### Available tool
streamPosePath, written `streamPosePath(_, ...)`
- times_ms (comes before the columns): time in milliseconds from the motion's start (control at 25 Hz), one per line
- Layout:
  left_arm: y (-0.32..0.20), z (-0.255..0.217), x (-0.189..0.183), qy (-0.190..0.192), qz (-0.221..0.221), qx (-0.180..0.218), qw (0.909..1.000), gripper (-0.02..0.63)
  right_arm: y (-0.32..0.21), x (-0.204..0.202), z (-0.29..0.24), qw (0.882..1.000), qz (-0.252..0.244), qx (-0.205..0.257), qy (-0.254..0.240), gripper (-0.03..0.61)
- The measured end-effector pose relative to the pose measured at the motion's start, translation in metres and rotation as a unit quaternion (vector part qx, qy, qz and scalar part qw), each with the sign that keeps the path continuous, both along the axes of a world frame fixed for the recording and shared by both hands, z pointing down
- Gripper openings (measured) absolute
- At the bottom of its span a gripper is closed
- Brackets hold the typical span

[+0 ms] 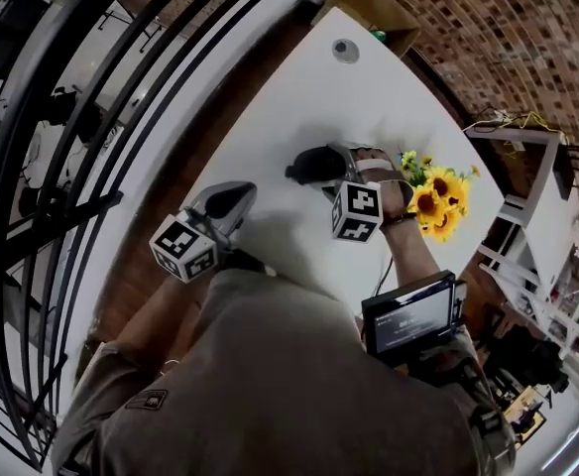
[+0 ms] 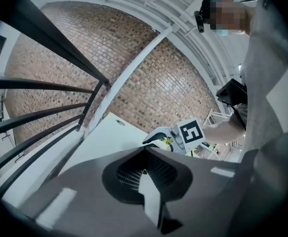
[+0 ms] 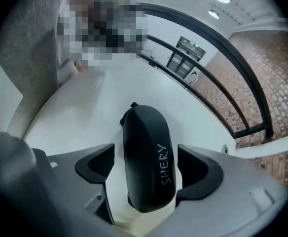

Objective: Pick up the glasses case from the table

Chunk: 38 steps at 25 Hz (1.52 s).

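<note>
The black glasses case (image 3: 146, 157) lies flat on the white table (image 1: 369, 107), and in the head view the glasses case (image 1: 307, 167) shows just beyond my right hand. My right gripper (image 3: 146, 169) points steeply down over it, one jaw on each long side of the case. A strip of white table shows between the left pad and the case, so the jaws stand open around it. My left gripper (image 1: 228, 204) hovers over the table's near left part, apart from the case, and its pads (image 2: 146, 174) are together with nothing between them.
A bunch of sunflowers (image 1: 438, 201) stands just right of my right hand. A small screen device (image 1: 413, 315) hangs at the person's chest. A round grommet (image 1: 345, 50) sits in the far tabletop, a cardboard box (image 1: 374, 8) beyond it. A black railing (image 1: 71, 167) runs along the left.
</note>
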<state>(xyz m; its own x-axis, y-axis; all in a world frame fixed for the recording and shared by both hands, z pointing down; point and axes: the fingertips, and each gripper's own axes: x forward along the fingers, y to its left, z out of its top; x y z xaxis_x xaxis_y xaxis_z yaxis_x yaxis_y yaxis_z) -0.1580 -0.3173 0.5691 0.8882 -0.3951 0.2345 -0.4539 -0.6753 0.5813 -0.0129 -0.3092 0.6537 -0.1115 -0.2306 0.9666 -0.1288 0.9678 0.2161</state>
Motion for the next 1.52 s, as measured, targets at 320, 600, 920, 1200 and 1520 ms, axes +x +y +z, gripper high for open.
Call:
streamPosePath(320,0.001,0.005,-0.014,0.000,-0.021,-0.015,0.9997,0.002,-0.009,-0.004,0.015,0.999,-0.009,-0.051,0.000,0.392)
streamPosePath(600,0.005,0.004,-0.019,0.001,-0.018,-0.009,0.9998,0.002,-0.004,-0.006,0.017,0.998,0.014,-0.054,-0.005,0.364)
streamPosePath(920,0.014,-0.005,-0.023,0.010,0.013,0.003,0.9999,0.002,0.010,-0.017,-0.004,0.986,0.151,-0.015,-0.071,0.359)
streamPosePath(1200,0.024,-0.030,0.015,0.018,0.072,0.017,0.9971,0.002,0.034,-0.006,-0.053,0.930,0.306,0.011,-0.201,0.359)
streamPosePath(1520,0.055,-0.051,0.051,0.019,0.138,0.042,0.9894,0.002,0.072,0.015,-0.106,0.812,0.458,0.074,-0.354,0.357)
